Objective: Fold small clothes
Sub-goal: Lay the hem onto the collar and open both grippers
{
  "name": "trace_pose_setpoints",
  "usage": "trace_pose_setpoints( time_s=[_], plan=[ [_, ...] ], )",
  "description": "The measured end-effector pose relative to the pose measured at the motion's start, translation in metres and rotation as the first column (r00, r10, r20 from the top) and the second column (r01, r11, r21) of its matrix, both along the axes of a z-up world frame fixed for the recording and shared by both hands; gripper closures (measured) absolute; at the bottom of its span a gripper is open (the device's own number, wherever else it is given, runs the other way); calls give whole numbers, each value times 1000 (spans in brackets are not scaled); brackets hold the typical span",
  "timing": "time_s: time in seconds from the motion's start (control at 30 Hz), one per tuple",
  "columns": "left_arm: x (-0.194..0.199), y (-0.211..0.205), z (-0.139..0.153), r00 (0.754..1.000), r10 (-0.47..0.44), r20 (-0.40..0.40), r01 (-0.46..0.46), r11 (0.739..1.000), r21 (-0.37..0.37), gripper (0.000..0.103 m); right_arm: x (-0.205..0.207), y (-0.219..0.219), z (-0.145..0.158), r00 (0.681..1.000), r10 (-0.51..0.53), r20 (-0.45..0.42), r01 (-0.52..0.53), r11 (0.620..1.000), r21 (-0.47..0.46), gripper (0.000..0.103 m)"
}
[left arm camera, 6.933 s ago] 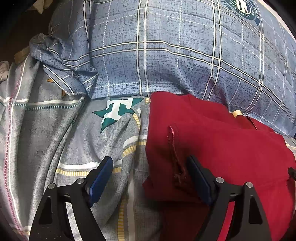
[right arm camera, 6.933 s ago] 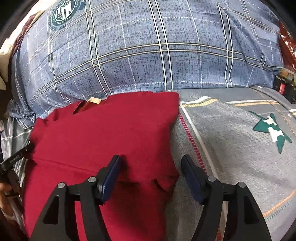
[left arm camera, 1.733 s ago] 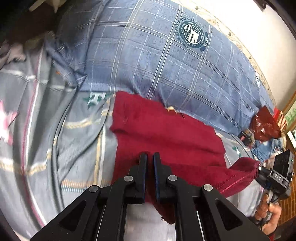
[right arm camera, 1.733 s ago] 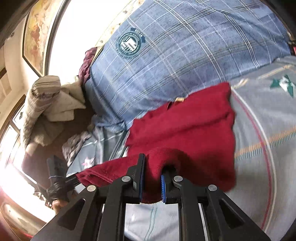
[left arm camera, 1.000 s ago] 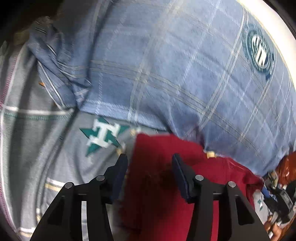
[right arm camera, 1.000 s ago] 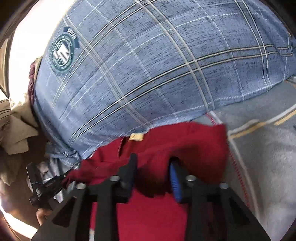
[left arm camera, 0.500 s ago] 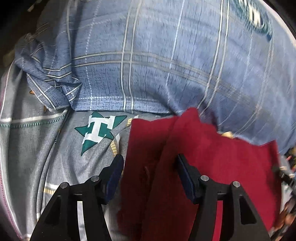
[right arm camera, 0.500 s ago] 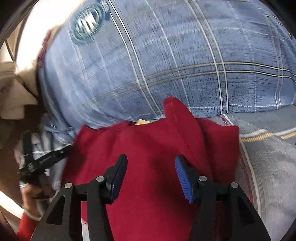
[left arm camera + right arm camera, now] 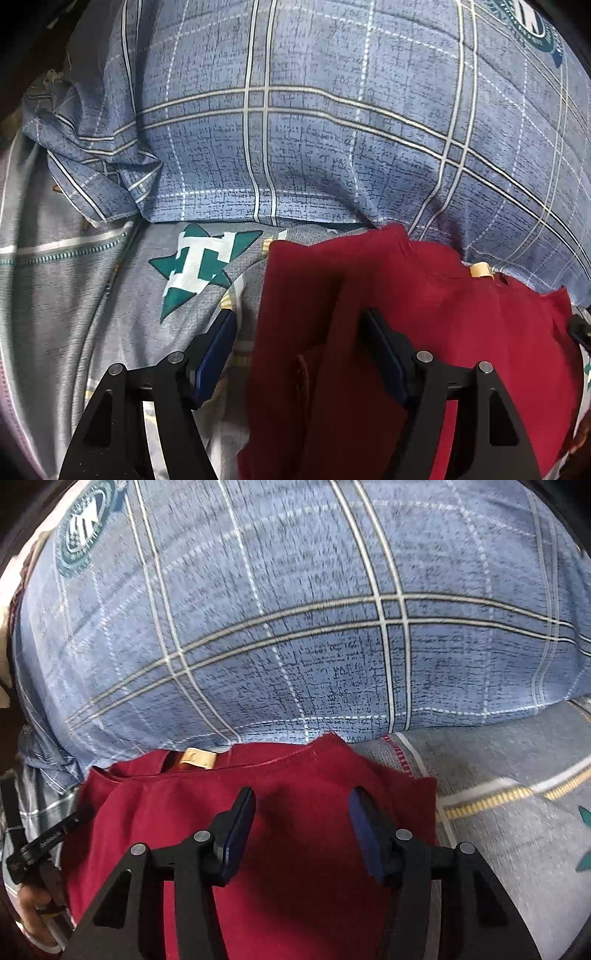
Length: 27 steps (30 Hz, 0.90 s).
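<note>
Left gripper [image 9: 297, 354]: jaws just been opening, now apart, straddling garment's left edge, nothing pinched. Right gripper [image 9: 301, 827]: jaws also parted, hovering over cloth, empty. Red garment [image 9: 424, 332] lies on grey bedsheet [image 9: 74, 314], collar end against blue plaid pillow [image 9: 295, 129]. You should check fold edges line up, flatten raised ridge near left pad, then lift clear without dragging cloth.

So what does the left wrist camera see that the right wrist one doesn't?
Only the left wrist view shows the whole green star printed on the grey bedsheet and the pillowcase's crumpled corner. Only the right wrist view shows a hand holding the other gripper. Both show the red garment with its tan label, the blue plaid pillow and open fingers.
</note>
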<state>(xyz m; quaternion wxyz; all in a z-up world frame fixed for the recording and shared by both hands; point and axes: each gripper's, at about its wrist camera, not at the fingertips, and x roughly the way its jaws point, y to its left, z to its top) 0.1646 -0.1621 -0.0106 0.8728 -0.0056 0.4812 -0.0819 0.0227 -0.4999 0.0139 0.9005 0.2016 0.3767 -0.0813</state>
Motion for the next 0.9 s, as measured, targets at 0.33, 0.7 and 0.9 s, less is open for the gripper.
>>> trace_pose_setpoints(
  time_s=[0.33, 0.7, 0.9],
  plan=[
    [-42, 6, 28, 999, -29, 43, 27, 998, 49, 33, -25, -7, -13, 993, -74, -90, 69, 996, -60, 39],
    [-116, 19, 55, 992, -76, 101, 63, 991, 118, 33, -50, 41, 35, 1000, 11, 25, -9, 994, -107, 39],
    [-129, 28, 55, 992, -54, 115, 42, 994, 103, 33, -28, 62, 26, 999, 55, -1, -54, 992, -112, 39]
  ],
)
